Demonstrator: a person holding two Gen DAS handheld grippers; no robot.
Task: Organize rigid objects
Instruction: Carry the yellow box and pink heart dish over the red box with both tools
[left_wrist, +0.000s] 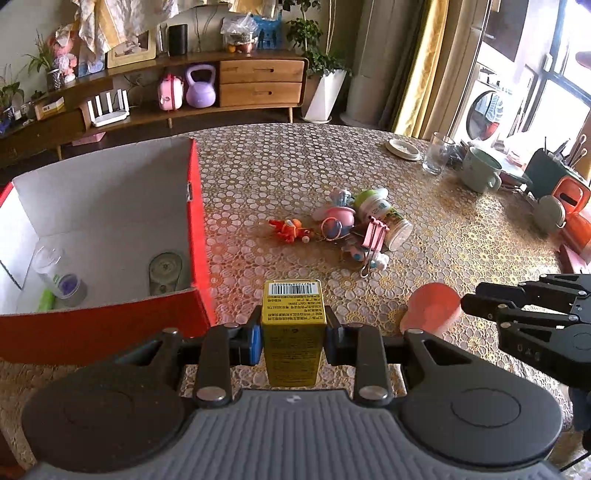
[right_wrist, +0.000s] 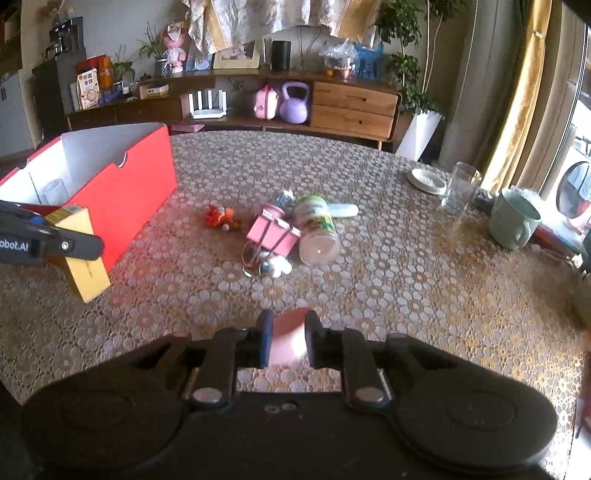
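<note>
My left gripper (left_wrist: 293, 332) is shut on a yellow carton (left_wrist: 293, 332) with a barcode on its top, held just right of the red box (left_wrist: 195, 221). The right wrist view shows the same yellow carton (right_wrist: 83, 254) beside the red box (right_wrist: 140, 192). My right gripper (right_wrist: 288, 343) is shut on a flat pink-red piece (right_wrist: 288, 341); the left wrist view shows that pink-red piece (left_wrist: 432, 308) at the fingertips. A pile of small toys, a pink binder clip (right_wrist: 273, 234) and a lying bottle (right_wrist: 317, 230) sits mid-table. Inside the box lie a clear cup (left_wrist: 61, 275) and a round grey item (left_wrist: 166, 271).
A glass (right_wrist: 461, 188), a small white dish (right_wrist: 428, 181) and a pale green mug (right_wrist: 515, 223) stand at the table's far right. An orange object (left_wrist: 569, 201) and a dark holder (left_wrist: 546, 177) crowd the right edge. A wooden sideboard (right_wrist: 332, 107) lies beyond the table.
</note>
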